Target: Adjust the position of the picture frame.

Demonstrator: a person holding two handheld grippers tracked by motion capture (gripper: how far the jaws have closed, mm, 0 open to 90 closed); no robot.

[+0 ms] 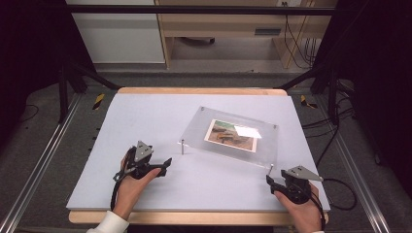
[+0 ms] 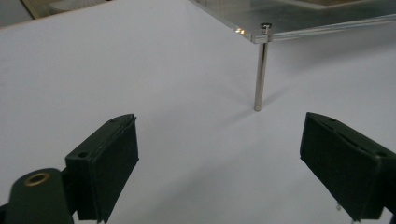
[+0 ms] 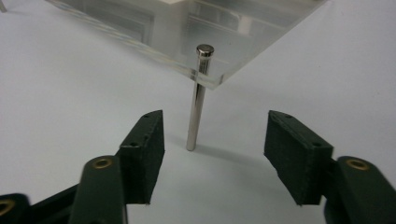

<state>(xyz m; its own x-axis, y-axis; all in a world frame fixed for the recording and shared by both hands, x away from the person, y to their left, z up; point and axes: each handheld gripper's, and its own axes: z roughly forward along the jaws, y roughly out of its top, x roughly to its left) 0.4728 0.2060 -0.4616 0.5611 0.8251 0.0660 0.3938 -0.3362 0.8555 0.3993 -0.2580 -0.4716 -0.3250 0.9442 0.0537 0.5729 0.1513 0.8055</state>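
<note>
A clear acrylic frame [image 1: 228, 133] with a photo [image 1: 232, 132] inside stands on thin metal legs in the middle of the white table. My left gripper [image 1: 165, 164] rests on the table left of the frame's near-left leg [image 1: 182, 147], its jaws open and empty. The left gripper view shows that leg [image 2: 260, 70] a little ahead, between the two pads. My right gripper [image 1: 268, 180] sits at the frame's near-right corner, open. The near-right leg [image 3: 198, 95] stands just beyond its pads [image 3: 147, 154], untouched.
The white board [image 1: 145, 116] covers the table, with a wooden edge [image 1: 194, 218] along the front. Metal rails [image 1: 39, 160] run along both sides. A cabinet and cables lie beyond the far end.
</note>
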